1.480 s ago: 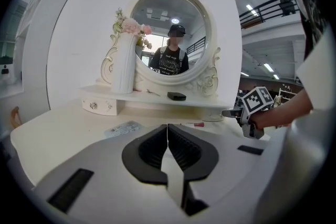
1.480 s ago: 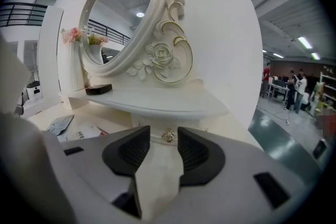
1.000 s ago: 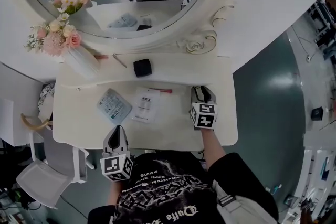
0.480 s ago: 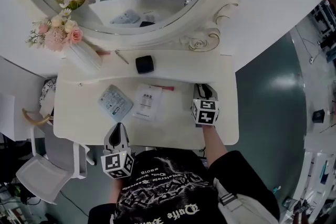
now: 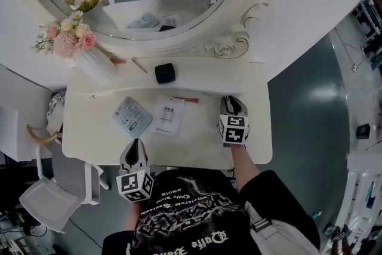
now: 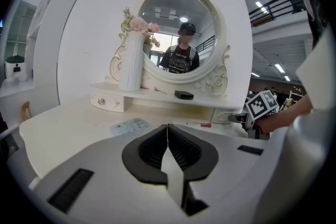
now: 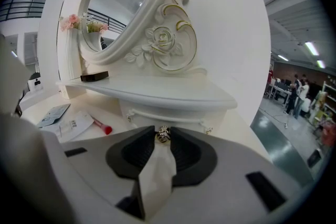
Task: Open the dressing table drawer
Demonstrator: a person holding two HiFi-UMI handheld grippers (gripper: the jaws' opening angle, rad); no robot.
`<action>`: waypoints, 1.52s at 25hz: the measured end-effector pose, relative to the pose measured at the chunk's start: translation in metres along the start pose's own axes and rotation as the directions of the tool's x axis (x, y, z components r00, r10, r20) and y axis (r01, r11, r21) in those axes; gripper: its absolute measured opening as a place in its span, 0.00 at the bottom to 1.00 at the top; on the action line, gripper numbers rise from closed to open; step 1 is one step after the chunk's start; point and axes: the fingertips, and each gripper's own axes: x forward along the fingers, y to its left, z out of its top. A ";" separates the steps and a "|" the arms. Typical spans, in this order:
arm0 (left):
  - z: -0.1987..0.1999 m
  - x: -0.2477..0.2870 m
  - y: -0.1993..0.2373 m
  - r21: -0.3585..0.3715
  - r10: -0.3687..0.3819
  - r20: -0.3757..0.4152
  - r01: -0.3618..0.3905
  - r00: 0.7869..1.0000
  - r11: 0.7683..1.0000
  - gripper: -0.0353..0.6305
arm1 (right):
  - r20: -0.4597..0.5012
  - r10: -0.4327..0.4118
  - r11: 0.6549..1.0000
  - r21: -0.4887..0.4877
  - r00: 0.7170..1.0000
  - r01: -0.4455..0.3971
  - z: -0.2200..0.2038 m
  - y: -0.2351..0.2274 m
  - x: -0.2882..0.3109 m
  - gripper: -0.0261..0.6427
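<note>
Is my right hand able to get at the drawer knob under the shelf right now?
Yes, it seems so: the right tongs have just been closing and now pinch the knob, with nothing in the way.

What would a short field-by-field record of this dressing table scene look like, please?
right gripper: jaws have just been closing, pads now on the drawer knob
drawer: right one under the shelf, front not pulled out
left gripper: jaws together, empty, at the table near edge
tabletop: grey packet, white leaflet, red-capped pen
on shelf: black box, vase of flowers
</note>
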 end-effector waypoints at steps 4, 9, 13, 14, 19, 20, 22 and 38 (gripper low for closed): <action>0.001 0.000 -0.001 0.005 -0.004 0.005 0.004 1.000 1.000 0.08 | 0.011 0.001 1.000 -0.002 1.000 -0.001 -0.003 0.002 -0.004 0.19; 0.001 -0.001 -0.002 0.007 -0.005 0.006 0.005 1.000 1.000 0.08 | 0.007 -0.004 1.000 -0.004 1.000 0.004 -0.004 0.002 -0.006 0.19; 0.001 -0.001 -0.003 0.007 -0.006 0.012 0.006 1.000 1.000 0.08 | 0.007 -0.006 1.000 0.000 1.000 0.006 -0.006 0.003 -0.009 0.19; 0.001 -0.001 -0.003 0.006 -0.006 0.012 0.006 1.000 1.000 0.08 | 0.008 -0.006 1.000 0.002 1.000 0.006 -0.006 0.003 -0.009 0.19; 0.001 -0.002 -0.006 0.014 -0.017 0.012 0.017 1.000 1.000 0.08 | 0.003 -0.010 1.000 -0.004 1.000 0.010 -0.008 0.005 -0.012 0.19; 0.001 -0.002 -0.007 0.016 -0.021 0.013 0.020 1.000 1.000 0.08 | 0.002 -0.010 1.000 -0.006 1.000 0.010 -0.008 0.005 -0.013 0.19; 0.001 -0.002 -0.008 0.017 -0.026 0.014 0.025 1.000 1.000 0.08 | -0.001 -0.011 1.000 -0.010 1.000 0.011 -0.009 0.005 -0.015 0.19; 0.003 -0.002 -0.008 0.019 -0.038 0.023 0.038 0.999 0.999 0.08 | -0.017 -0.025 0.999 -0.020 1.000 0.024 -0.020 0.010 -0.025 0.19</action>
